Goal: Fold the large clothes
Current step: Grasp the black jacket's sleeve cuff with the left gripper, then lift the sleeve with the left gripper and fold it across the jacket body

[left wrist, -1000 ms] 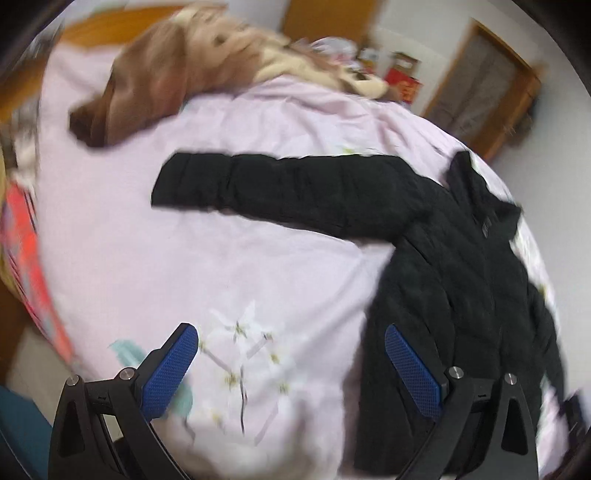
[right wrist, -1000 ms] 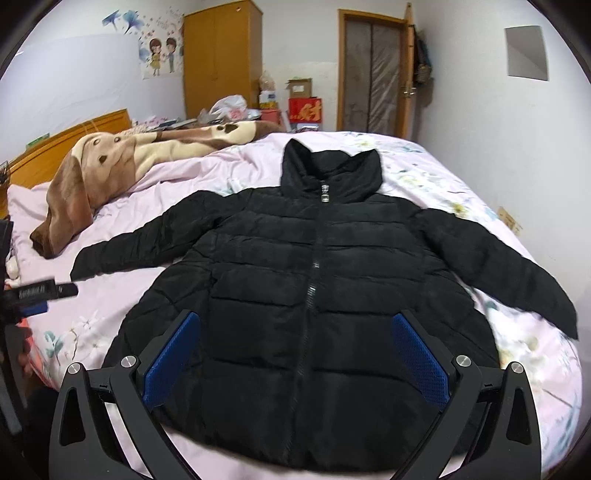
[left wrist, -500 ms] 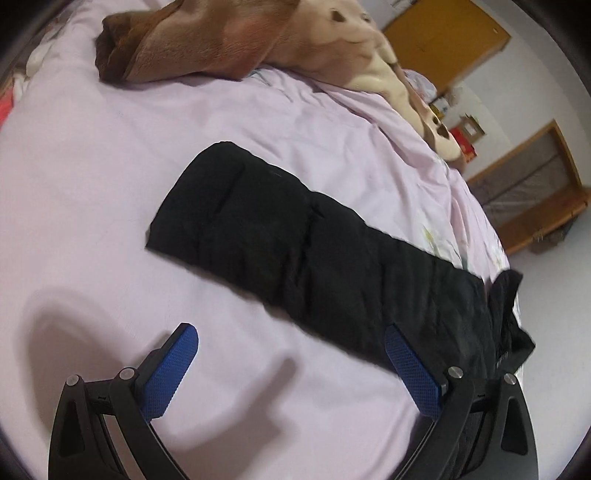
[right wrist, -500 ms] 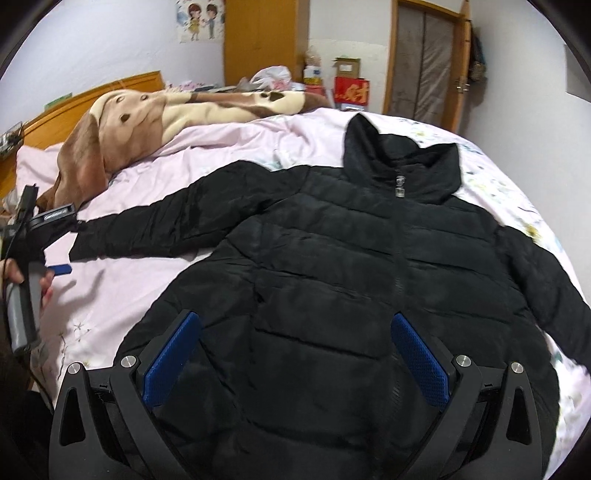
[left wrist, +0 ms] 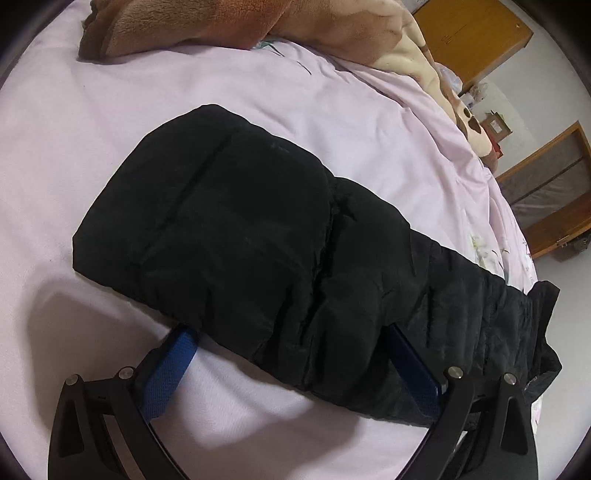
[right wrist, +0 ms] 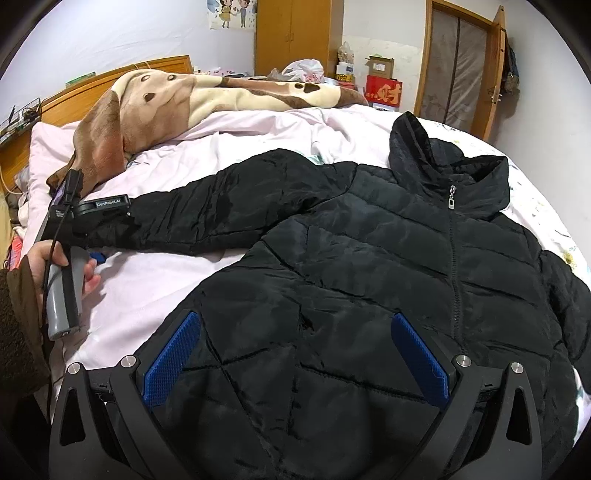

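Note:
A black puffer jacket lies flat, front up and zipped, on the pink bed sheet. Its left sleeve stretches out sideways; it also shows in the right wrist view. My left gripper is open, its blue pads either side of the sleeve near the cuff, with the sleeve edge over the fingertips. It shows in the right wrist view at the cuff, held by a hand. My right gripper is open above the jacket's lower front.
A brown and cream blanket lies heaped at the head of the bed by the wooden headboard. A wardrobe, boxes and a door stand beyond the bed.
My left gripper has moved in to the sleeve's cuff end, and the sleeve now lies between its open fingers. My right gripper has shifted lower and left over the jacket's front.

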A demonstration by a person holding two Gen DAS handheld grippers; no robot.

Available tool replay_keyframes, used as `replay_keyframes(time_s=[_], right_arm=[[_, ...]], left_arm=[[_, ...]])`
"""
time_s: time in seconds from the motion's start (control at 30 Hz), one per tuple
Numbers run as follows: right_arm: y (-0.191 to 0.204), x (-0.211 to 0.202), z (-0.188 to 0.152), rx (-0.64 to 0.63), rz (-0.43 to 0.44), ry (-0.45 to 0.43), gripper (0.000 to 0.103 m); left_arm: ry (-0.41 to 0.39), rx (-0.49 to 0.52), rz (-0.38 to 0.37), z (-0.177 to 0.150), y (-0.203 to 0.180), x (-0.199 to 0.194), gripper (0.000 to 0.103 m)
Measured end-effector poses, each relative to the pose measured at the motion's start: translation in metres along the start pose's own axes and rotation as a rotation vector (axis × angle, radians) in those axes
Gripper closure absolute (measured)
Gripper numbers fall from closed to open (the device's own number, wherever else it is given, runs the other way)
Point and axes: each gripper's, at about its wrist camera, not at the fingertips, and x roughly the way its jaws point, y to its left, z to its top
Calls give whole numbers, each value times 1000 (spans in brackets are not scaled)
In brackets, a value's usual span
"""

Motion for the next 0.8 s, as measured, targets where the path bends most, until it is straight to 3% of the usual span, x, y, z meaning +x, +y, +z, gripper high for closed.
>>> replay_keyframes(time_s=[0.13,0.23,0.27,0.3,0.43,0.5,0.6,0.8], right_arm=[[-2,7,1,18,3,7,0],[-4,9,1,26,6,10,0],[-5,9,1,28,5,10,0],[-6,9,0,30,3,12,0],[-11,8,1,47,4,14,0],[-13,7,2,52,6,13,0],[-14,4,3,51,9,6,0],[-21,-5,8,55,8,-22,0]], left_arm=[[25,-12,17,3,-1,7,1],[10,-87,-26,6,0,4,3],[4,-93,-35,7,0,2,15],[-10,-96,-30,8,-2,1,34],[-34,-71,-31,10,-13,-3,51],[-47,-54,-28,9,-16,-7,68],[-97,-18,-13,8,-26,-20,80],[-242,204,47,-1,-70,-56,86]])
